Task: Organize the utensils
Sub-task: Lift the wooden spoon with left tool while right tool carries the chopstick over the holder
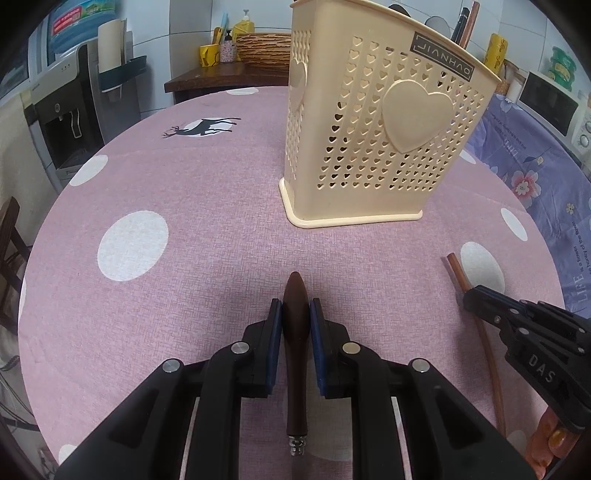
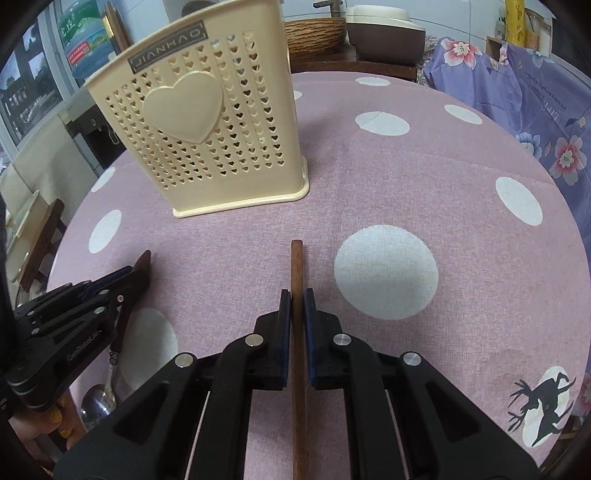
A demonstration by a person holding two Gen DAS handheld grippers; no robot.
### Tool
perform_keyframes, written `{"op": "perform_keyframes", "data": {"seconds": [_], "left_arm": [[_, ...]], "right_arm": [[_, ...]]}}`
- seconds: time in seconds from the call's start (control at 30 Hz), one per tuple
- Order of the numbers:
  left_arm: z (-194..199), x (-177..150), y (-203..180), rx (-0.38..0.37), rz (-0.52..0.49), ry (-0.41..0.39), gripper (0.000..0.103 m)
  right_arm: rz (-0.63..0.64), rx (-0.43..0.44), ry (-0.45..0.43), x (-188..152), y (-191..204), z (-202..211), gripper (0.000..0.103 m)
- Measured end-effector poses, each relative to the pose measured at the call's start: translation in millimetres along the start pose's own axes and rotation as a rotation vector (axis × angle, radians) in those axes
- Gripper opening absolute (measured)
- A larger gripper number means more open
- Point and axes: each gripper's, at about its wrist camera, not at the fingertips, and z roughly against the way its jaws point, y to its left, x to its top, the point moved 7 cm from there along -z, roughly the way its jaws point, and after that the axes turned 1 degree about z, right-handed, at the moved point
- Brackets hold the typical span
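While its blue pads press both sides of a dark wooden spoon handle, the left gripper points toward the cream utensil holder, which stands upright on the pink dotted tablecloth. Right gripper: clamped on brown chopsticks, just beside the left. Spoon bowl: metal, behind the left gripper. Holder contents: dark utensil ends.

The left gripper is low and level, its pads pressed on a dark wooden handle. The right gripper, just beside it, pinches a chopstick.
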Motion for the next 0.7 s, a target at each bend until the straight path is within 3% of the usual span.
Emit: {"op": "perform_keyframes", "data": {"seconds": [0.23, 0.7], "left_arm": [[18, 4, -4, -0.032, 0.023, -0.041, 0.016], [102, 48, -16, -0.126, 0.028, -0.242, 0.016]], "right_arm": [[-0.004, 0.060, -0.080, 6, 1, 35, 0.008], [0.026, 0.133, -0.329, 52, 5, 147, 0.008]]}}
